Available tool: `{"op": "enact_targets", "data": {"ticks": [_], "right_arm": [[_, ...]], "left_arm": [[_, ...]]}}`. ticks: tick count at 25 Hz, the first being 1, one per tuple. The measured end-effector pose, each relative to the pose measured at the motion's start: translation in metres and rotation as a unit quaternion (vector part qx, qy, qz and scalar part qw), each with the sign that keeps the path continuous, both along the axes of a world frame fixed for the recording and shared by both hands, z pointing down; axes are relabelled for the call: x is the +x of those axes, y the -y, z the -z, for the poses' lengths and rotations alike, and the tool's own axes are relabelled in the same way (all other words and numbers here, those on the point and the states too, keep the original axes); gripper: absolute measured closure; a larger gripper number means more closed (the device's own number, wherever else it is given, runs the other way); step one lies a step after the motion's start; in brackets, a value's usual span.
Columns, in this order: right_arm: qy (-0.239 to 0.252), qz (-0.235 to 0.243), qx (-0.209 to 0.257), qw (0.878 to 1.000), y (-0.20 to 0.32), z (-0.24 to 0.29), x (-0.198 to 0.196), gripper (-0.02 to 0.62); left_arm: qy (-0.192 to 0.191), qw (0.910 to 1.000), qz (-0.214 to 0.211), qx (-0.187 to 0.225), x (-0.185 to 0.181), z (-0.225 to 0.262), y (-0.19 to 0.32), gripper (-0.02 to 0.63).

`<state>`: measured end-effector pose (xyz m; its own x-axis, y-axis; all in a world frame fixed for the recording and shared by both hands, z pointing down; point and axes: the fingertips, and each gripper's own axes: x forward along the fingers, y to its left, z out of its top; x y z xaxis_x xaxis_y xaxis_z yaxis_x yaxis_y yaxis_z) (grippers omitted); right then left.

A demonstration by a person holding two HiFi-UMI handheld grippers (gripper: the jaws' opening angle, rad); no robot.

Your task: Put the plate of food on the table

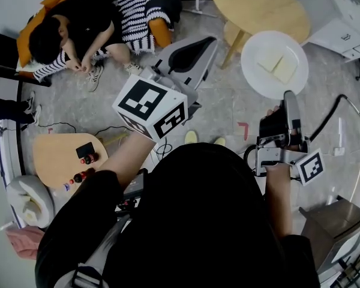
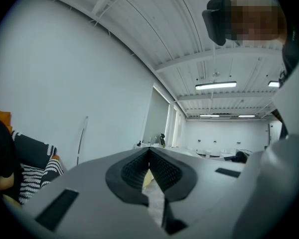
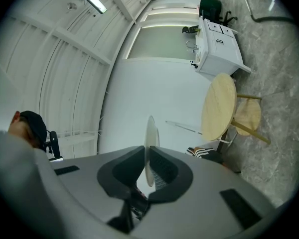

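A white plate [image 1: 258, 71] carrying two pale slices of food [image 1: 279, 65] hangs above the floor, just in front of a round wooden table [image 1: 261, 8]. My right gripper [image 1: 291, 99] is shut on the plate's near rim. In the right gripper view the plate [image 3: 150, 133] shows edge-on, pinched between the jaws of the right gripper [image 3: 146, 157], with the wooden table [image 3: 219, 108] beyond it. My left gripper [image 1: 204, 44] is held out to the left of the plate, shut and empty. In the left gripper view the left gripper [image 2: 149, 159] has its jaws together, aimed at a white wall.
A person [image 1: 78, 29] sits on the floor at the upper left by an orange cushion. A low wooden board [image 1: 57, 155] with small items lies at the left. White cabinets [image 1: 342, 23] stand right of the table, and a stool [image 3: 249, 116] is beside it.
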<state>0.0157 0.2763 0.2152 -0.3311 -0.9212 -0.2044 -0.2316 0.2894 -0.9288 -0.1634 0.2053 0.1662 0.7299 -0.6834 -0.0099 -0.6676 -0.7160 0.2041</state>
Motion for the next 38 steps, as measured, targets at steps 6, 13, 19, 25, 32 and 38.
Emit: {"op": "enact_targets", "data": {"ticks": [6, 13, 19, 25, 32, 38], "right_arm": [[-0.010, 0.000, 0.010, 1.000, -0.001, 0.007, -0.006, 0.565], [-0.005, -0.021, 0.012, 1.000, -0.006, 0.014, -0.006, 0.561], [-0.002, -0.031, 0.011, 0.999, -0.007, 0.018, -0.014, 0.561], [0.003, -0.029, 0.014, 0.999, -0.012, 0.025, -0.028, 0.561], [0.005, -0.039, 0.013, 0.999, -0.024, 0.025, -0.050, 0.563], [0.002, -0.050, 0.011, 0.999, -0.020, 0.030, -0.044, 0.565]], "left_arm": [[-0.001, 1.0000, 0.001, -0.001, -0.011, 0.001, 0.000, 0.600], [-0.010, 0.9999, -0.010, -0.006, -0.016, -0.001, -0.002, 0.600], [-0.015, 0.9997, -0.018, -0.006, -0.027, 0.000, -0.002, 0.600], [-0.012, 0.9999, -0.011, 0.002, -0.043, 0.003, -0.006, 0.600], [-0.022, 0.9997, -0.006, 0.004, -0.073, 0.002, -0.017, 0.600], [-0.026, 0.9996, -0.011, 0.006, -0.071, 0.006, -0.009, 0.600]]}}
